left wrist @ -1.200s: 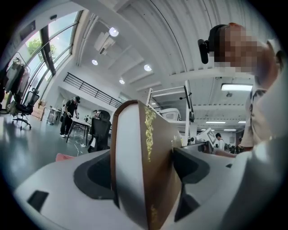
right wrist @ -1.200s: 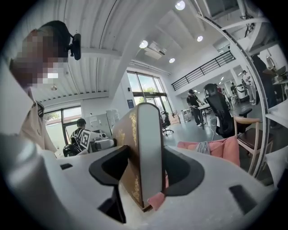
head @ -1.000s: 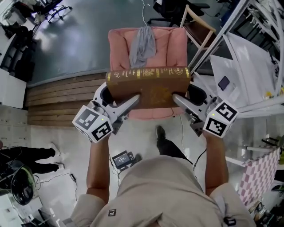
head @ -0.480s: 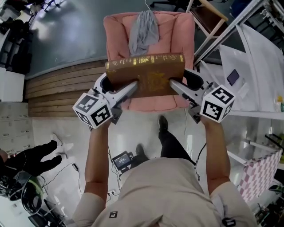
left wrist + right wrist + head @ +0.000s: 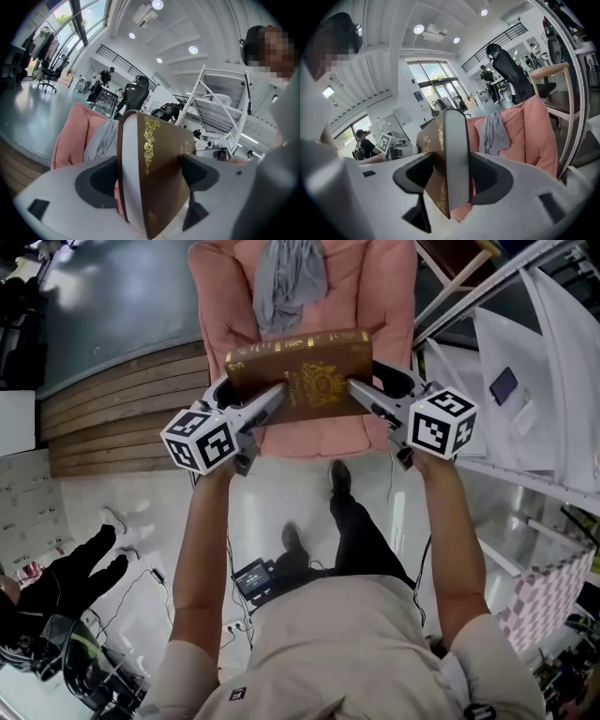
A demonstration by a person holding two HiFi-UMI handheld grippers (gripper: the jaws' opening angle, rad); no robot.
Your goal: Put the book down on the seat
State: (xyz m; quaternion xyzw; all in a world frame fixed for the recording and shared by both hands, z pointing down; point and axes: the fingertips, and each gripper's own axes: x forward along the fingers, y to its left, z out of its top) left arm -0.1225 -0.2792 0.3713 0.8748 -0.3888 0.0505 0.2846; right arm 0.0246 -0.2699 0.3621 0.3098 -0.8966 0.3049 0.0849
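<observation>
A thick brown book point(image 5: 302, 379) with gold ornament is held level between both grippers, above the front of a pink armchair's seat point(image 5: 309, 435). My left gripper point(image 5: 274, 397) is shut on the book's left end and my right gripper point(image 5: 359, 390) is shut on its right end. In the left gripper view the book point(image 5: 157, 173) stands edge-on between the jaws, with the white page block showing. In the right gripper view the book point(image 5: 449, 159) is clamped the same way, and the armchair point(image 5: 529, 131) lies beyond it.
A grey garment point(image 5: 287, 282) hangs over the armchair's back. A wooden platform point(image 5: 112, 404) lies left of the chair, a white metal rack point(image 5: 525, 334) to its right. The person's foot point(image 5: 339, 479) stands on the white floor just in front of the chair.
The book and both grippers have moved forward and now hang over the chair's seat. The person has stepped closer to the armchair.
</observation>
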